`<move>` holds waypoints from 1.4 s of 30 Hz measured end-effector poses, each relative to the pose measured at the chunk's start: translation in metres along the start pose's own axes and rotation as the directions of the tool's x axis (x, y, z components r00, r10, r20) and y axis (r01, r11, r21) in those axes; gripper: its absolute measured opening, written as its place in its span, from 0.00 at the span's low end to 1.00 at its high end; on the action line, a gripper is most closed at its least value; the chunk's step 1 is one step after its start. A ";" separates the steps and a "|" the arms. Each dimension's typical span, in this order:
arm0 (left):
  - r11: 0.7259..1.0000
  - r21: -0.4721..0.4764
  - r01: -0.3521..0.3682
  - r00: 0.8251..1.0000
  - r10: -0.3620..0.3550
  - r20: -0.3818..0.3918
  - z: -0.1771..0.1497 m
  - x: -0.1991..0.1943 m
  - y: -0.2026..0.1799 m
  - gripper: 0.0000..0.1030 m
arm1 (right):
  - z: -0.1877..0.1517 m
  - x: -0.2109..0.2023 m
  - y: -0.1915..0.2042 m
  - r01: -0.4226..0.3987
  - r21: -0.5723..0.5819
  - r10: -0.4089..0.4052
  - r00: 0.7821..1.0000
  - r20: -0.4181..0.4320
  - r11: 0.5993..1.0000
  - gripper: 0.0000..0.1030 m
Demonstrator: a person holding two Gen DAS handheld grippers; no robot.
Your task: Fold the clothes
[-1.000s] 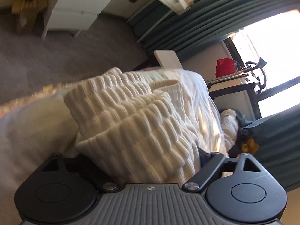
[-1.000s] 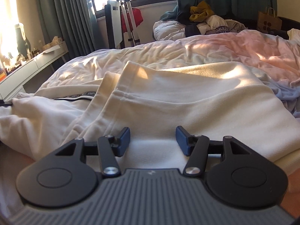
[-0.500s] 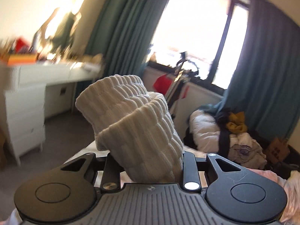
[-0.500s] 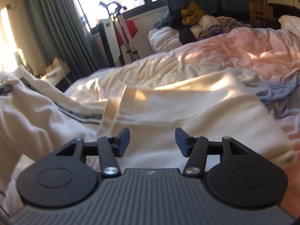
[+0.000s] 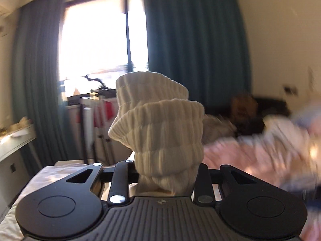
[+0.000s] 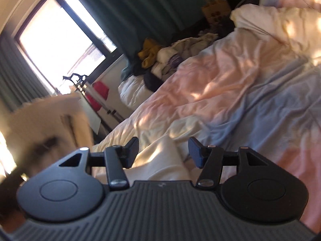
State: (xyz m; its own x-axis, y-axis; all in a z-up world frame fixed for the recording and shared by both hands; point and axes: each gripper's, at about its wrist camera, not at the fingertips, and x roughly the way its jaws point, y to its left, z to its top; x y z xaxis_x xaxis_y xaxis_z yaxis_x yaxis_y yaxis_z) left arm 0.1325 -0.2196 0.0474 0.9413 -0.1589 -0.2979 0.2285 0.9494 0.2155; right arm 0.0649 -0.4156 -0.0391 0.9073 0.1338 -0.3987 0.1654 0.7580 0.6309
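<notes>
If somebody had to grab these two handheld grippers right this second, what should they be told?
Left gripper: shut on the ribbed cream cuff, held up in the air facing the window.
Right gripper: open, holding nothing, hanging above the cream garment on the bed.
Done: the cuff is gripped.
Left: no finished fold shows; lay the garment flat, then fold it. The clothes pile by the curtain looks untouched.

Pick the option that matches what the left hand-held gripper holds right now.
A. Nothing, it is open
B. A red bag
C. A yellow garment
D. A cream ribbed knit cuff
D: in the left wrist view, the left hand-held gripper is clamped on the cream ribbed knit cuff, which stands up bunched between its fingers.
</notes>
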 end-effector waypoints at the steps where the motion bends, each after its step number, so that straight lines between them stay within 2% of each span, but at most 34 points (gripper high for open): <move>1: 0.998 0.049 0.033 0.999 -0.032 -0.032 -0.010 0.009 -0.021 0.27 | 0.003 0.000 -0.007 0.002 0.012 -0.002 1.000 0.004 1.000 0.56; 5: 0.976 0.182 0.120 0.981 -0.088 -0.172 -0.058 0.046 -0.075 0.27 | 0.003 0.011 -0.027 0.000 0.068 0.000 1.000 -0.012 0.998 0.56; 9: 0.952 0.278 0.132 0.983 -0.090 -0.158 -0.080 0.059 -0.080 0.30 | -0.005 0.029 -0.032 -0.034 0.121 0.045 0.995 -0.085 0.992 0.56; 12: 0.933 0.316 0.173 0.977 -0.123 -0.173 -0.098 0.043 -0.060 0.48 | -0.005 0.031 -0.027 -0.082 0.133 0.095 0.991 -0.095 0.988 0.56; 14: 0.920 0.317 0.229 0.967 -0.176 -0.186 -0.109 0.031 -0.047 0.70 | -0.004 0.027 -0.023 -0.097 0.116 0.107 0.991 -0.086 0.989 0.56; 17: 0.907 0.335 0.253 0.963 -0.203 -0.178 -0.122 0.009 -0.025 0.78 | 0.001 0.022 -0.026 -0.117 0.134 0.127 0.989 -0.071 0.984 0.56; 21: 0.904 0.336 0.263 0.961 -0.214 -0.177 -0.134 -0.023 0.004 0.79 | 0.006 0.021 -0.036 -0.158 0.205 0.177 0.981 -0.078 0.966 0.56; 24: 0.908 0.339 0.247 0.964 -0.194 -0.181 -0.141 -0.044 0.029 0.80 | 0.009 0.020 -0.029 -0.184 0.179 0.202 0.976 -0.086 0.967 0.56; 30: 0.927 0.329 0.182 0.973 -0.121 -0.197 -0.159 -0.060 0.079 0.80 | -0.003 0.031 0.001 -0.253 0.111 0.269 0.948 -0.172 0.961 0.56; 31: 0.928 0.324 0.183 0.972 -0.121 -0.203 -0.163 -0.061 0.085 0.80 | -0.005 0.033 0.006 -0.247 0.088 0.259 0.948 -0.183 0.965 0.56; 34: 0.925 0.335 0.181 0.974 -0.122 -0.190 -0.171 -0.061 0.094 0.79 | -0.008 0.039 0.013 -0.145 0.023 0.147 0.973 -0.176 0.989 0.56; 37: 0.925 0.334 0.180 0.977 -0.127 -0.173 -0.174 -0.063 0.094 0.78 | -0.010 0.046 0.000 -0.074 0.090 0.086 0.987 -0.136 0.993 0.56; 42: 0.931 0.315 0.183 0.977 -0.137 -0.161 -0.174 -0.062 0.101 0.70 | -0.010 0.074 -0.026 -0.095 0.326 0.153 0.976 -0.156 0.941 0.56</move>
State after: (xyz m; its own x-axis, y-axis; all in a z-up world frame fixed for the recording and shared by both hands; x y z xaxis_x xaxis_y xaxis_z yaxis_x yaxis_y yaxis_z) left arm 0.0543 -0.0666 -0.0742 0.8487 -0.2422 -0.4702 0.4631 0.7697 0.4393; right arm 0.1236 -0.4190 -0.0919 0.8503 0.3463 -0.3964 0.1951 0.4921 0.8484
